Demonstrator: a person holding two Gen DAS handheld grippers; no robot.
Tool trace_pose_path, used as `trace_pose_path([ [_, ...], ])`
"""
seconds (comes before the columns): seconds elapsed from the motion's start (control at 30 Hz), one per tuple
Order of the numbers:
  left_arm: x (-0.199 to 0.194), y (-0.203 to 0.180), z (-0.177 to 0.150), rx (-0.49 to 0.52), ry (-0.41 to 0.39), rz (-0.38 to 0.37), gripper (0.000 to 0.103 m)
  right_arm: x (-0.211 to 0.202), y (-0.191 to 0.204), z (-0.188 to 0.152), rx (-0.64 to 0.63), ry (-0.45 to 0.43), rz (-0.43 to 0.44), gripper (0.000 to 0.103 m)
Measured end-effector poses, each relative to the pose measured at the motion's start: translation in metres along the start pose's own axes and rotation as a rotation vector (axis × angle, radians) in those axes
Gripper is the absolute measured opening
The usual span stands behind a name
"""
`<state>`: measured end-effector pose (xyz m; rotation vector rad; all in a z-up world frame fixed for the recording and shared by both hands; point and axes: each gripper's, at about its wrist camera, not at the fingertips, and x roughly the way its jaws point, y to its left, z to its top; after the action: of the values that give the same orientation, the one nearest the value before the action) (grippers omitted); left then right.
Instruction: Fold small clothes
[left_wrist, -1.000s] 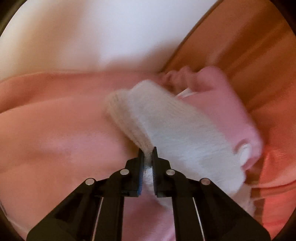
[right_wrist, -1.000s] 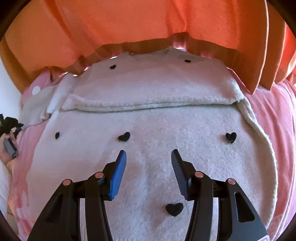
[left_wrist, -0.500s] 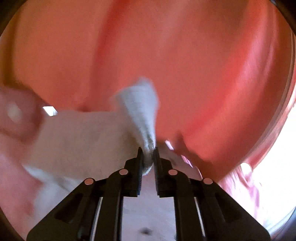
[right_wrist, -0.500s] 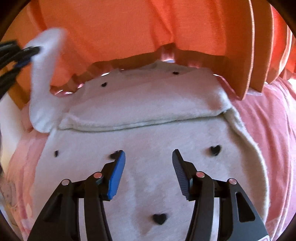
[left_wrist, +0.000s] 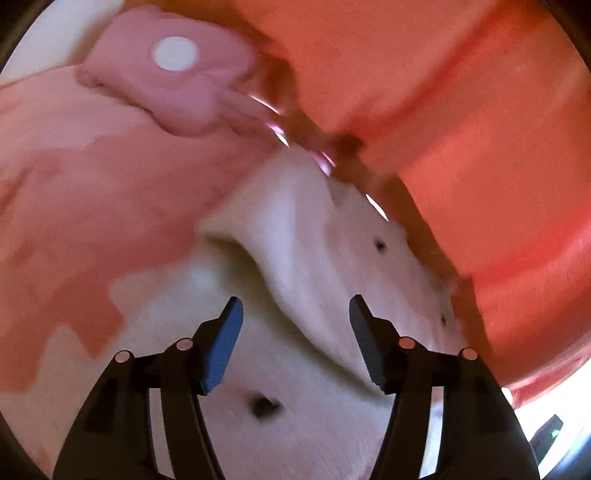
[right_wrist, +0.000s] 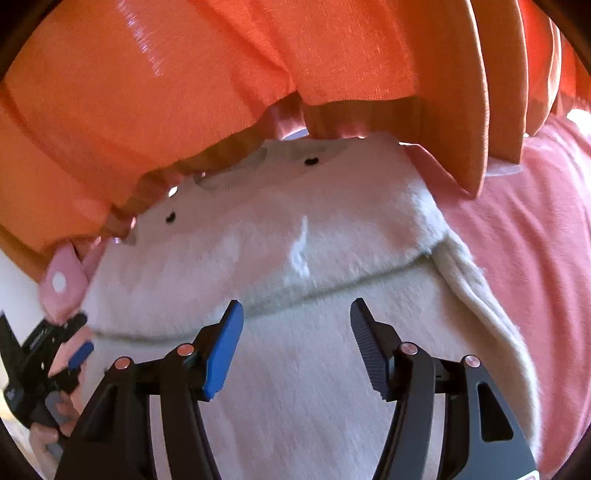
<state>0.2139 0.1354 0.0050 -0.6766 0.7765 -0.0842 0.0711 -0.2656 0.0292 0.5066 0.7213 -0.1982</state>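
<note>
My left claw (left_wrist: 295, 332) is opening, its jaws apart with nothing pinched between them; the white fleece garment (left_wrist: 317, 236) lies below, a folded ridge of it running under the gap. My right claw (right_wrist: 295, 332) is also opening, jaws well apart and empty, hovering above the same garment (right_wrist: 295, 369). The garment lies on pink bedding (right_wrist: 524, 266), its upper part folded over, its far edge against the orange curtain (right_wrist: 221, 74). My left hand (right_wrist: 55, 406) shows beside it.
</note>
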Motion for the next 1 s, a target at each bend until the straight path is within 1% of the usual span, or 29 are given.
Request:
trace_pose_path([
  [0.07, 0.008, 0.009, 0.005, -0.022, 0.004, 0.014, 0.058, 0.013, -0.005, 0.006, 0.047, 0.017, 0.034, 0.059],
  [0.13, 0.029, 0.015, 0.007, -0.055, 0.023, 0.024, 0.058, 0.024, -0.007, 0.01, 0.061, 0.03, 0.038, 0.059],
  [0.2, 0.035, 0.019, 0.006, -0.087, 0.025, 0.013, 0.058, 0.035, -0.006, 0.013, 0.064, 0.044, 0.045, 0.059],
  [0.27, 0.034, 0.014, 0.012, -0.086, 0.02, -0.018, 0.058, 0.038, -0.002, 0.012, 0.043, 0.041, 0.033, 0.059],
  [0.3, 0.032, 0.008, 0.012, -0.084, 0.018, -0.034, 0.058, 0.039, 0.001, 0.012, 0.026, 0.035, 0.03, 0.051],
  [0.33, 0.032, 0.004, 0.013, -0.082, 0.02, -0.048, 0.058, 0.042, 0.005, 0.013, -0.003, 0.035, 0.032, 0.031],
  [0.37, 0.033, 0.001, 0.014, -0.082, 0.025, -0.054, 0.057, 0.046, 0.009, 0.015, -0.036, 0.05, 0.032, 0.015],
  [0.4, 0.039, 0.0, 0.015, -0.085, 0.032, -0.056, 0.055, 0.048, 0.012, 0.017, -0.057, 0.059, 0.026, 0.008],
  [0.43, 0.036, 0.002, 0.015, -0.09, 0.033, -0.053, 0.047, 0.042, 0.017, 0.023, -0.068, 0.029, 0.032, 0.007],
  [0.47, 0.036, 0.005, 0.016, -0.093, 0.03, -0.038, 0.034, 0.033, 0.024, 0.03, -0.084, -0.006, 0.055, 0.007],
  [0.5, 0.039, 0.01, 0.018, -0.092, 0.024, -0.016, 0.028, 0.021, 0.031, 0.038, -0.106, -0.047, 0.081, 0.006],
  [0.53, 0.04, 0.013, 0.019, -0.089, 0.02, 0.003, 0.02, 0.004, 0.04, 0.047, -0.131, -0.112, 0.115, 0.006],
  [0.57, 0.042, 0.016, 0.021, -0.083, 0.016, 0.018, 0.017, -0.017, 0.046, 0.056, -0.152, -0.195, 0.164, 0.006],
  [0.6, 0.042, 0.017, 0.021, -0.078, 0.013, 0.03, 0.016, -0.027, 0.047, 0.061, -0.156, -0.231, 0.182, 0.006],
  [0.63, 0.043, 0.016, 0.021, -0.07, 0.014, 0.039, 0.016, -0.032, 0.044, 0.066, -0.151, -0.268, 0.179, 0.006],
  [0.67, 0.045, 0.015, 0.019, -0.05, 0.016, 0.051, 0.016, -0.025, 0.037, 0.068, -0.147, -0.269, 0.147, 0.006],
  [0.7, 0.047, 0.012, 0.017, -0.033, 0.018, 0.06, 0.016, -0.002, 0.022, 0.068, -0.138, -0.226, 0.06, 0.006],
  [0.73, 0.05, 0.009, 0.013, -0.01, 0.024, 0.074, 0.016, 0.025, 0.008, 0.064, -0.125, -0.153, -0.025, 0.006],
  [0.77, 0.052, 0.007, 0.011, 0.005, 0.03, 0.083, 0.015, 0.047, -0.004, 0.059, -0.11, -0.082, -0.078, 0.006],
  [0.8, 0.054, 0.005, 0.007, 0.021, 0.033, 0.09, 0.015, 0.066, -0.017, 0.054, -0.085, -0.013, -0.11, 0.006],
  [0.83, 0.055, 0.002, 0.004, 0.046, 0.027, 0.107, 0.015, 0.077, -0.027, 0.049, -0.053, 0.012, -0.094, 0.006],
  [0.87, 0.056, -0.001, 0.003, 0.071, 0.021, 0.124, 0.015, 0.074, -0.024, 0.05, -0.061, -0.007, -0.085, 0.006],
  [0.9, 0.057, -0.003, 0.003, 0.087, 0.019, 0.134, 0.015, 0.065, -0.019, 0.056, -0.079, -0.032, -0.078, 0.006],
  [0.93, 0.058, -0.003, 0.003, 0.091, 0.018, 0.139, 0.015, 0.047, -0.011, 0.062, -0.088, -0.095, -0.028, 0.006],
  [0.97, 0.058, -0.002, 0.003, 0.09, 0.017, 0.139, 0.015, 0.034, -0.006, 0.066, -0.09, -0.132, 0.006, 0.006],
  [1.0, 0.059, -0.001, 0.002, 0.09, 0.016, 0.14, 0.015, 0.029, -0.005, 0.068, -0.09, -0.146, 0.016, 0.006],
])
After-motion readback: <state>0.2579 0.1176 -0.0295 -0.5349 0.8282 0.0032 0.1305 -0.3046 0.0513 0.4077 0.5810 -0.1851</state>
